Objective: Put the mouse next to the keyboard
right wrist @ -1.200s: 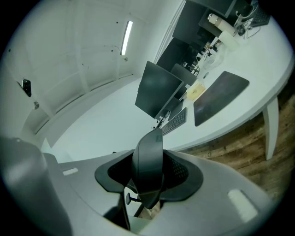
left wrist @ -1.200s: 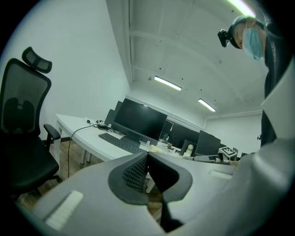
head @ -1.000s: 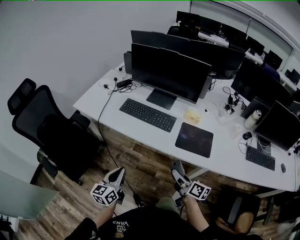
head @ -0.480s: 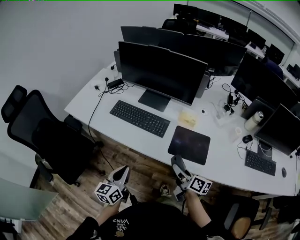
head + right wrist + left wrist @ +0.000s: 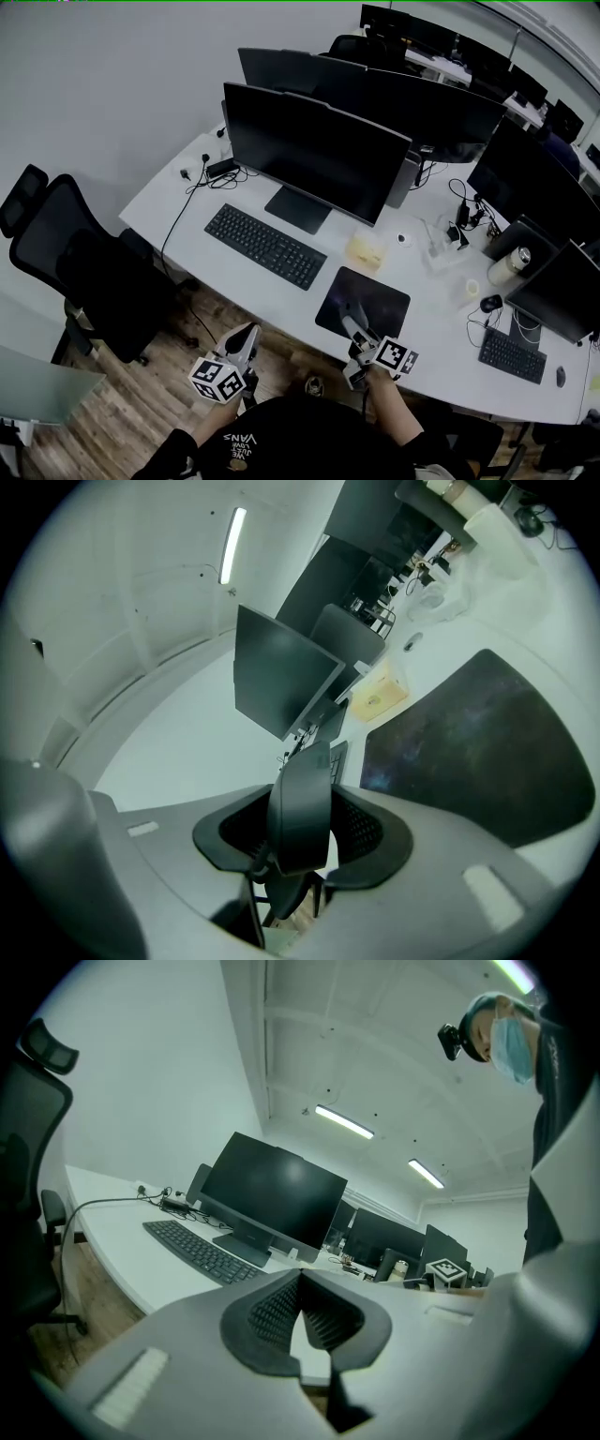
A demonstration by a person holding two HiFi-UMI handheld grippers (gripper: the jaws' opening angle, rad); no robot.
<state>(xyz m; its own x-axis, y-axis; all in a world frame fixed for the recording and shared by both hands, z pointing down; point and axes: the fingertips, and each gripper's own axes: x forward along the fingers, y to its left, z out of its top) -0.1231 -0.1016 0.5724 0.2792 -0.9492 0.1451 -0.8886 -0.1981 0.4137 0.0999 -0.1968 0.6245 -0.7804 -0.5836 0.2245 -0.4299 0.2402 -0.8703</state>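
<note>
Both grippers are now closer to the desk (image 5: 178, 199) than a second ago. Then they hung over the wooden floor, well short of it; now the right gripper (image 5: 352, 325) has its tips over the near edge of the mouse pad (image 5: 375, 298), while the left gripper (image 5: 247, 337) is still short of the desk edge. The right jaws stand half apart, clamped on the black mouse (image 5: 300, 803), which sits upright between the pads. The left jaws are closed tip to tip with nothing in them. I judge the carry nearly done and the placing not yet begun. The keyboard (image 5: 265, 246) lies ahead and to the left of the right jaws, and bare desk between its near end and the pad offers room. The monitor stand (image 5: 295, 208) crowds behind, and the chair (image 5: 80, 267) stands well off the left jaws.
</note>
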